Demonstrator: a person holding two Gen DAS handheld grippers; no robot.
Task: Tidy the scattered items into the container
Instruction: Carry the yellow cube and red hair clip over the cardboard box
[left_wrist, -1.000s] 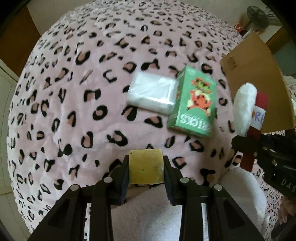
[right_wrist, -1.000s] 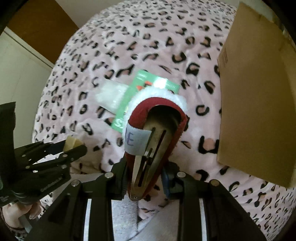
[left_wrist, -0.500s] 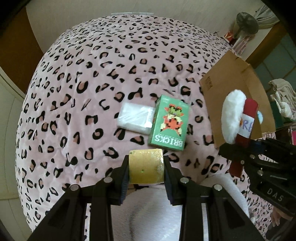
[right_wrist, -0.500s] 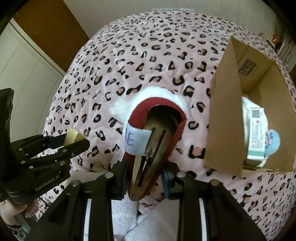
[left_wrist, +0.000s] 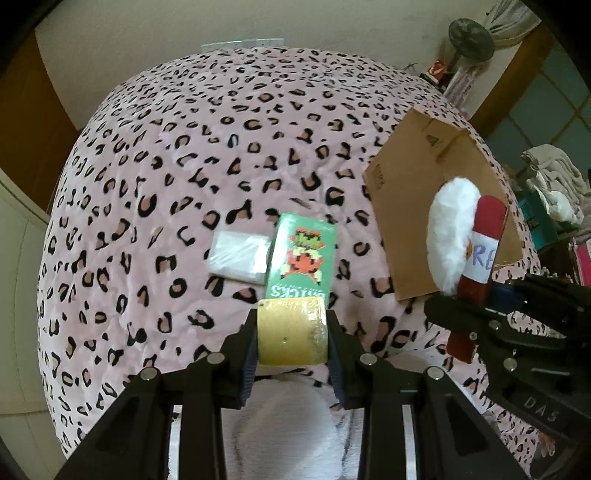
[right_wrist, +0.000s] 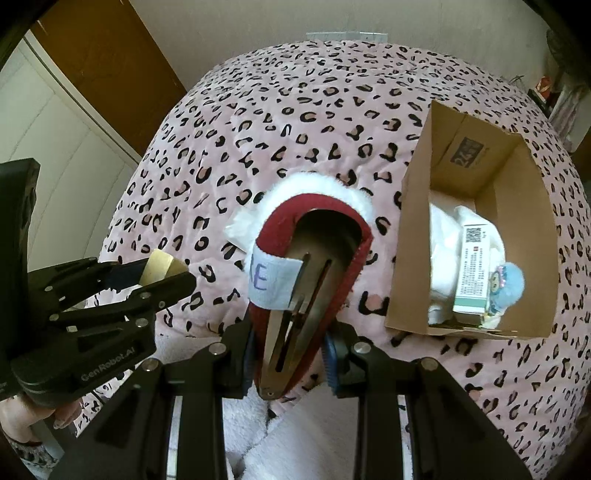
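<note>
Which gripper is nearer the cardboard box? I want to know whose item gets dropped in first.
Right. The right gripper, shut on the red hair clip, hangs just beside the cardboard box; the left gripper, shut on the yellow block, is farther out.

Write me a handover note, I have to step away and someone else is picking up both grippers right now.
Left tongs: shut on the yellow tape roll, held above the bed.
Right tongs: shut on the red hair clip with white fluff trim.
Cardboard box stands open on the leopard blanket; it holds white cloth, a white-green carton and a small blue plush.
Left: drop roll and clip into the box, then fetch the green bricks box and clear packet.
</note>
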